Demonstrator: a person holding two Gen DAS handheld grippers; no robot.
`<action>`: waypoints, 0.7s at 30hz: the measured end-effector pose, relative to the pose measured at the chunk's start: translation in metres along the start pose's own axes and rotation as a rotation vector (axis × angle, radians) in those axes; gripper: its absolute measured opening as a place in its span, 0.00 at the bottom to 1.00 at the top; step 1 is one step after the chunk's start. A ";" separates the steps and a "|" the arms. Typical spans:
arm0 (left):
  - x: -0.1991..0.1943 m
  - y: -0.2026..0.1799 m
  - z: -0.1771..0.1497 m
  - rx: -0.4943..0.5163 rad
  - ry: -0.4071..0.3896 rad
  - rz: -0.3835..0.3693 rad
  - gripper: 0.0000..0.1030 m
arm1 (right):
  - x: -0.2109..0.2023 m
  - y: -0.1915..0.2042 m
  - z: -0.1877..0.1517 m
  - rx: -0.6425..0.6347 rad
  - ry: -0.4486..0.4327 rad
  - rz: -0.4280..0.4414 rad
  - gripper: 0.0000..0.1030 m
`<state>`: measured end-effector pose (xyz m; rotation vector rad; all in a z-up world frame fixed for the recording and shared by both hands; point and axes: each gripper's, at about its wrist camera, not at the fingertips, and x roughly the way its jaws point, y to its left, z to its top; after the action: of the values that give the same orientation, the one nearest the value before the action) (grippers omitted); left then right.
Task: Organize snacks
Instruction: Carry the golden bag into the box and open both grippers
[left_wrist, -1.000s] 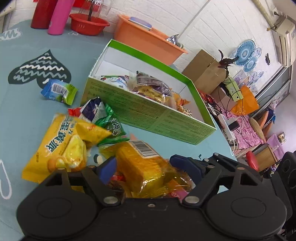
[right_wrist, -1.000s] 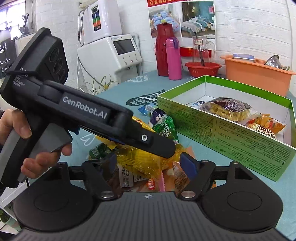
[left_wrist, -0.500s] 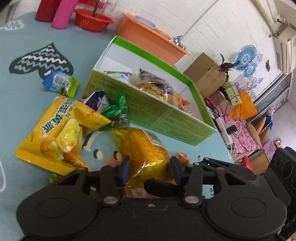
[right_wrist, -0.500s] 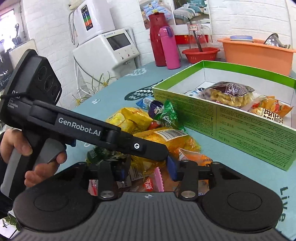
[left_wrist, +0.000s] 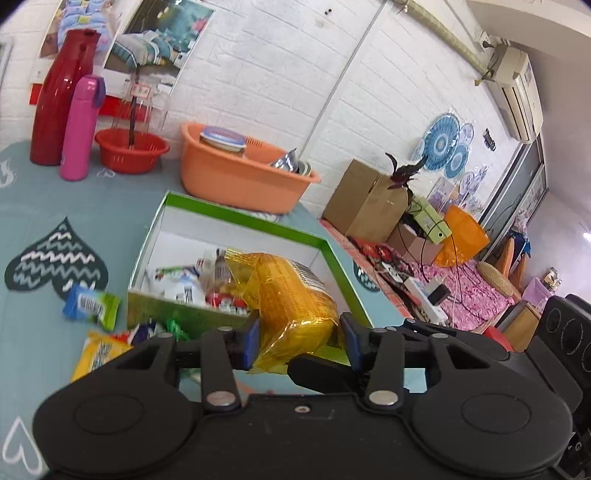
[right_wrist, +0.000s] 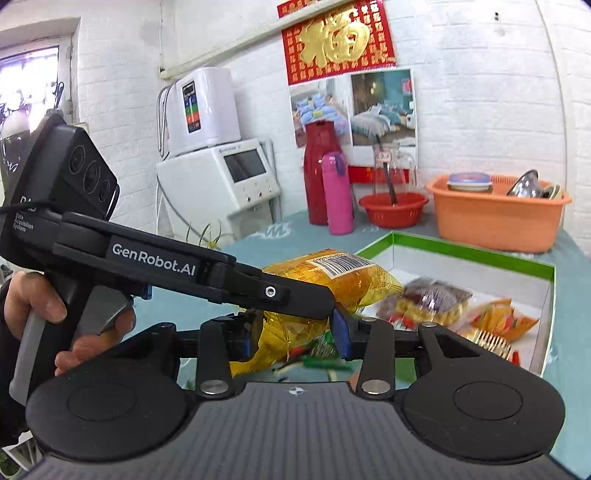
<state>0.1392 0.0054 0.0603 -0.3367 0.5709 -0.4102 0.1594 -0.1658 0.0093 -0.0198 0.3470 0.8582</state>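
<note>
We are gripping the crinkly yellow-gold foil snack bag with a barcode in the left gripper, its blue pads pressing on both sides of the bag. A second ago this bag was lying on the teal tablecloth in the loose pile; now it is hanging in the air, over the near wall of the shallow green-rimmed cardboard box. So the pick is done and we are carrying toward the drop. The right gripper is sitting just behind the bag in its own view; the pads look partly apart, but we cannot tell whether they are touching the foil. The box is already holding several packets. A blue-green wrapped candy and a yellow chip packet are still waiting on the cloth outside, so more picks are remaining.
</note>
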 end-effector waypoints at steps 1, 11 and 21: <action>0.004 0.002 0.005 0.002 -0.006 0.000 0.38 | 0.003 -0.003 0.004 -0.004 -0.007 -0.006 0.67; 0.049 0.043 0.044 -0.057 -0.009 -0.015 0.38 | 0.052 -0.037 0.028 0.002 -0.024 -0.043 0.64; 0.096 0.085 0.054 -0.080 0.027 0.012 0.52 | 0.105 -0.063 0.025 0.008 0.026 -0.073 0.66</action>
<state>0.2681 0.0456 0.0247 -0.4047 0.6167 -0.3818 0.2771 -0.1262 -0.0067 -0.0360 0.3715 0.7849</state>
